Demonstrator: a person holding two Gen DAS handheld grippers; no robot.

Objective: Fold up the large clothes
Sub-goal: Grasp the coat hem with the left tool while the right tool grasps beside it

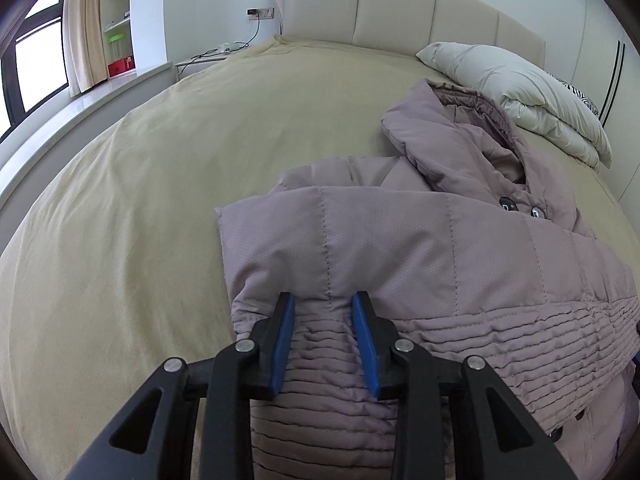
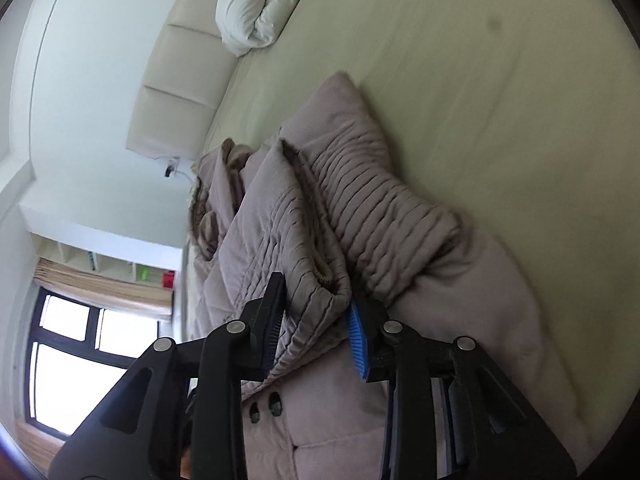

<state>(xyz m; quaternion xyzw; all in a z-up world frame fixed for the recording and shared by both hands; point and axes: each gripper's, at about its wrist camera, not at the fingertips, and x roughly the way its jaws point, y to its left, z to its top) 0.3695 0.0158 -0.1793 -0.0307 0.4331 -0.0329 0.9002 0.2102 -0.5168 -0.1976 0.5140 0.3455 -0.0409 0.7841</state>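
A wide bed [image 1: 140,200] in a beige sheet carries a mauve quilted coat [image 1: 420,248] on its near right part, hood toward the far white pillow [image 1: 520,92]. The left gripper [image 1: 324,300] hovers over the coat's ribbed band, jaws apart, gripping nothing. The right gripper [image 2: 316,300] has a ribbed cuff [image 2: 308,312] between parted jaws.

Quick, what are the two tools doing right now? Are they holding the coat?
Left tool: open, pads apart over the coat's ribbed part, not pinching it.
Right tool: a coat cuff sits between its pads; whether they grip it cannot be told.
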